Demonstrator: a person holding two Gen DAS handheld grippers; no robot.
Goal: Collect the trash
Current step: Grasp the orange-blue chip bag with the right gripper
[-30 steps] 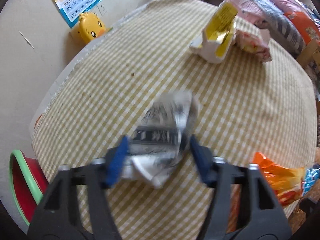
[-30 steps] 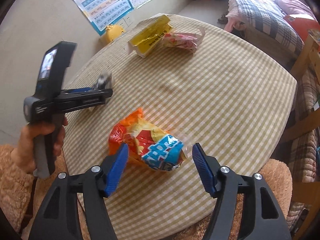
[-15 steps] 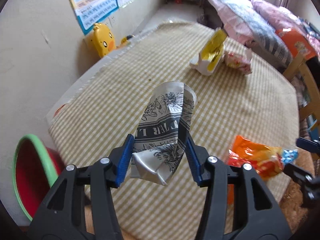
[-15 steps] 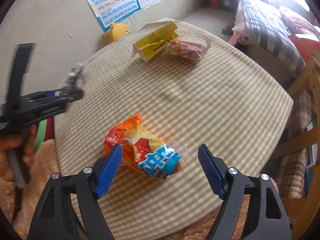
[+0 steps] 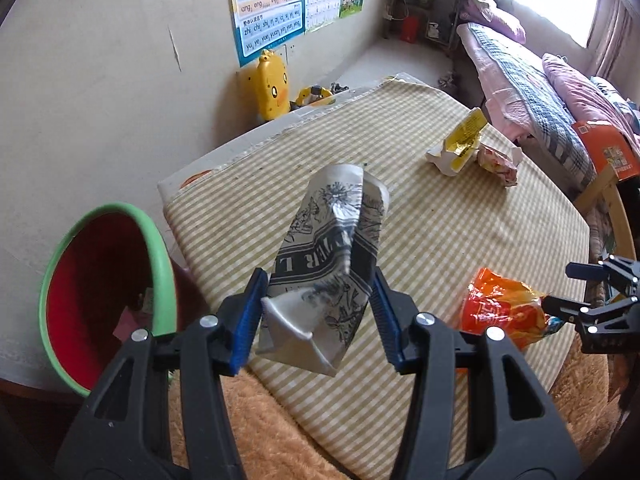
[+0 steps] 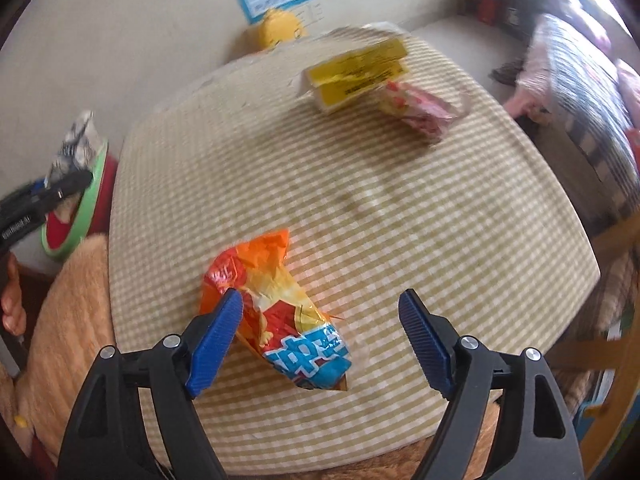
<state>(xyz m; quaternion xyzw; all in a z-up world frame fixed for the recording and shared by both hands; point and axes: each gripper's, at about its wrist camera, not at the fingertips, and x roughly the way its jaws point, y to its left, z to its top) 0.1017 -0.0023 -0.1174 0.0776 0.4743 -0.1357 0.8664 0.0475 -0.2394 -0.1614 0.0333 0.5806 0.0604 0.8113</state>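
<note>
My left gripper (image 5: 316,316) is shut on a crumpled silver-and-black printed wrapper (image 5: 332,256) and holds it in the air over the table's near-left corner. A red bin with a green rim (image 5: 104,292) stands on the floor to the left of it. My right gripper (image 6: 320,340) is open just above the near end of an orange, yellow and blue snack bag (image 6: 276,312) that lies on the checked tablecloth (image 6: 400,200). A yellow-and-white carton (image 6: 356,72) and a pink-and-white wrapper (image 6: 420,110) lie at the far side.
A yellow duck toy (image 5: 274,80) stands by the wall behind the table. A bed with bedding (image 5: 532,84) is at the far right. A wooden chair (image 6: 616,232) stands by the table's right edge. Orange plush fabric (image 5: 248,432) lies below the near edge.
My left gripper has lifted the silver wrapper off the table and carried it back and left, toward the red bin. My right gripper has opened wider and moved nearer over the snack bag.
</note>
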